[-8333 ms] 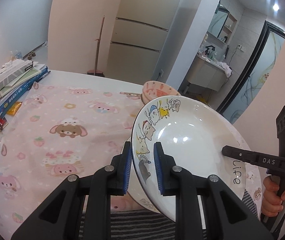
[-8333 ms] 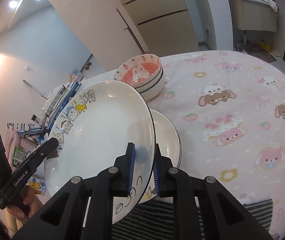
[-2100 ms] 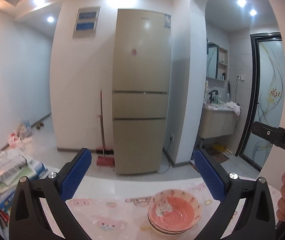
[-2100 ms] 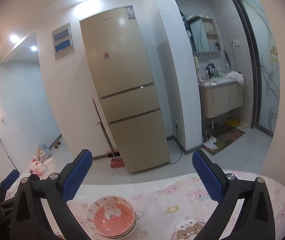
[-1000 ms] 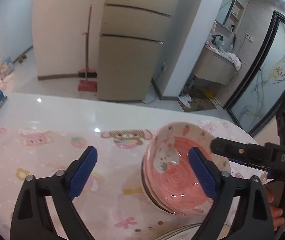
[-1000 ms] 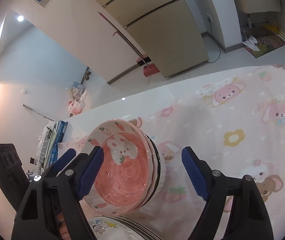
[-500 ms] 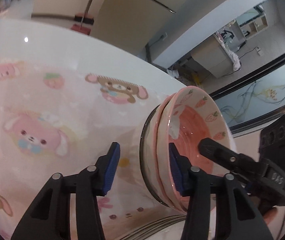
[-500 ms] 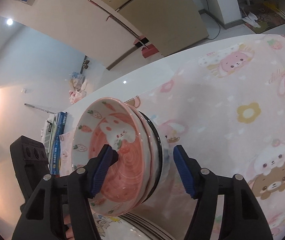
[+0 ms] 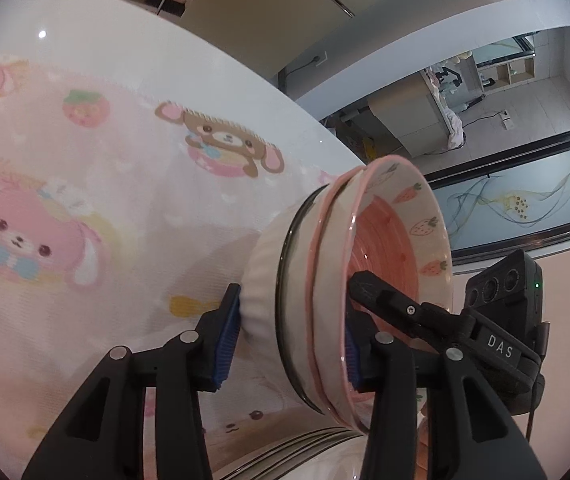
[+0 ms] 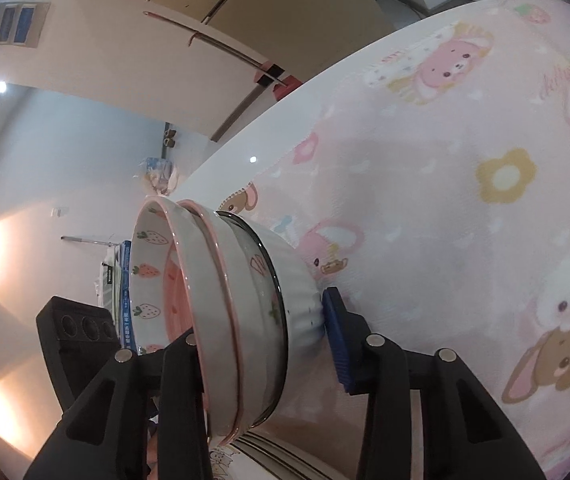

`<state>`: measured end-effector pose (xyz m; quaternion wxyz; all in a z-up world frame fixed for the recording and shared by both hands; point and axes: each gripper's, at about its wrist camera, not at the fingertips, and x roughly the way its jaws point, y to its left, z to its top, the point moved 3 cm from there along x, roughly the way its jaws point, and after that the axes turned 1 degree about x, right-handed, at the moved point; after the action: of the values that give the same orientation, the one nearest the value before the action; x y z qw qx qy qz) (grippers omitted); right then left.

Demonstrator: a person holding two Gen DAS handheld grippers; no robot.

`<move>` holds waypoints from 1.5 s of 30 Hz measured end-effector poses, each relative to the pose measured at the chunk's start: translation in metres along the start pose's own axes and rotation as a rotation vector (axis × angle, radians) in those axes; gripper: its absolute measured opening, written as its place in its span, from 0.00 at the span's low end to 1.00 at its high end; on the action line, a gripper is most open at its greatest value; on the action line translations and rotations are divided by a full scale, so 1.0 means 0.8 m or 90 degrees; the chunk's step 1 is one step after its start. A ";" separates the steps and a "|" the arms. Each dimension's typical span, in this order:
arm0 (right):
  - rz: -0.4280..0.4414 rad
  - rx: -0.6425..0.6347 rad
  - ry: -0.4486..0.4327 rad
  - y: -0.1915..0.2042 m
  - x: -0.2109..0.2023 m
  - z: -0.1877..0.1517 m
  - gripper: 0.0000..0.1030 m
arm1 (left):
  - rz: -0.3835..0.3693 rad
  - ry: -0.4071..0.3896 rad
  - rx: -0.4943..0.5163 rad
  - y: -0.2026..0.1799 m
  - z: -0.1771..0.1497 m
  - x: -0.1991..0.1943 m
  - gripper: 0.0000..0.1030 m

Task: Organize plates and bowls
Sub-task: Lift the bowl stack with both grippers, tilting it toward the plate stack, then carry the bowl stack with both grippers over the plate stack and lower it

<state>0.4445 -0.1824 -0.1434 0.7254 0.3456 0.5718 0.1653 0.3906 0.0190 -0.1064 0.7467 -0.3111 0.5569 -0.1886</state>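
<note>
A stack of nested bowls (image 9: 269, 272), a pink strawberry bowl on top and a ribbed white one at the bottom, rests on the pink cartoon cloth. My left gripper (image 9: 289, 346) straddles the stack's near wall, one blue pad on the white bowl's outside and the other inside the top bowl. Its jaws are opening slightly while the pads still touch. My right gripper (image 10: 263, 340) straddles the opposite wall of the stack (image 10: 245, 280). Its jaws are closing, with the outer pad against the white bowl and the inner finger partly hidden. The right gripper's finger (image 9: 405, 312) reaches into the bowl.
Stacked white plates (image 9: 309, 452) lie just in front of the bowls, also visible as plates (image 10: 285, 456). The pink cloth (image 10: 465, 200) covers a white table (image 9: 145, 52). A fridge and a broom (image 10: 221, 44) stand beyond the table.
Both grippers came down onto the bowl stack and their wide jaws narrowed onto opposite sides of it. Far earlier, both held a cartoon plate.
</note>
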 end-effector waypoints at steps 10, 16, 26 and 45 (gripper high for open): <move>0.079 0.019 0.037 -0.010 0.015 0.009 0.46 | -0.025 0.011 -0.015 0.007 -0.001 -0.003 0.43; 0.158 0.069 0.071 -0.027 0.028 0.015 0.50 | -0.090 0.053 -0.061 0.021 0.003 0.003 0.47; 0.130 0.039 0.069 -0.019 0.027 0.007 0.50 | -0.048 0.038 -0.024 0.008 0.003 -0.003 0.42; 0.117 -0.042 0.019 0.040 -0.031 -0.014 0.50 | -0.052 -0.014 0.059 -0.034 -0.001 -0.055 0.42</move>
<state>0.4318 -0.1716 -0.1047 0.7094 0.3699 0.5430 0.2551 0.3780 0.0268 -0.0567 0.7578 -0.3008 0.5262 -0.2415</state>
